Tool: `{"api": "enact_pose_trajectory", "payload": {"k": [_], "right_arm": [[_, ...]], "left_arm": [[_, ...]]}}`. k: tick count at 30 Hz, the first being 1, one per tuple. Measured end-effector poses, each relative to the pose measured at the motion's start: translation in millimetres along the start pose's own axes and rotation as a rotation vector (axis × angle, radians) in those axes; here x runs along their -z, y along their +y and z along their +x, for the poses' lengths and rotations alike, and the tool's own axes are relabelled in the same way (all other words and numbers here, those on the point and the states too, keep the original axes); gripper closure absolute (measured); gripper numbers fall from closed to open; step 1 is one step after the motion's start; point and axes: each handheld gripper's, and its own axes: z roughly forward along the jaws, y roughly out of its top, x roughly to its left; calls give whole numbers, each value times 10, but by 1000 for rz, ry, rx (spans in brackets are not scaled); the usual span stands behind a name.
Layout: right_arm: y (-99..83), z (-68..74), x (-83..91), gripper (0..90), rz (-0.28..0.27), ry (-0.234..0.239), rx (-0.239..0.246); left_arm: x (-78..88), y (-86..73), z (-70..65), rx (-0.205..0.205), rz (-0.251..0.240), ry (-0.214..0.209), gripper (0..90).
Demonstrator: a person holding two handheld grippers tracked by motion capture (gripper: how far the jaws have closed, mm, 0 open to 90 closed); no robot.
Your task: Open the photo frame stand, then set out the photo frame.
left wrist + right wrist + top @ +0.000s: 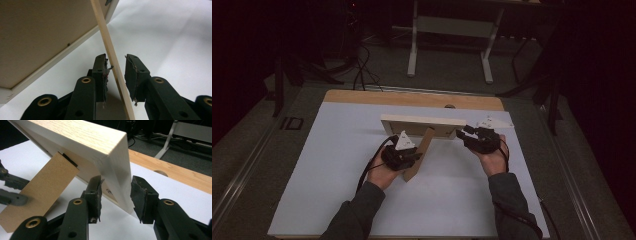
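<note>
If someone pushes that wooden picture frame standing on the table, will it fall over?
Probably easily. The pale wooden picture frame stands upright on a thin edge, propped by one brown cardboard stand leg, so it looks tippy. The leg looks thin and may bend. The wood itself seems stiff.

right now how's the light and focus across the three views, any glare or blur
High view: dim and soft, surroundings nearly black, only the white table reads well. Left gripper view: bright table, near glare, the stand strip sharp, jaws slightly soft. Right gripper view: even light, picture frame crisp with visible grain, background blurred.
</note>
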Motion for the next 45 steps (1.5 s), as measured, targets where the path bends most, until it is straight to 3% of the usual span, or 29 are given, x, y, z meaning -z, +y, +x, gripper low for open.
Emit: {"api": "enact_pose_trajectory", "payload": {"k": [12, 19, 29, 34, 43, 45], "right_arm": [[-133, -27, 48, 623, 8, 11, -3], [-215, -42, 69, 690, 7, 25, -4], [-284, -154, 89, 762, 22, 0, -55], [-257, -204, 98, 847, 23, -2, -65], [-160, -215, 105, 897, 14, -18, -63], [-123, -213, 104, 897, 7, -19, -66]], "left_arm": [[199, 0, 98, 37, -56, -7, 698], [312, -34, 162, 63, -85, 1, 688], [450, -90, 342, 146, -119, 40, 691], [496, -101, 406, 192, -145, 63, 738], [512, -68, 437, 191, -156, 94, 900], [508, -49, 452, 204, -160, 104, 900]]}}
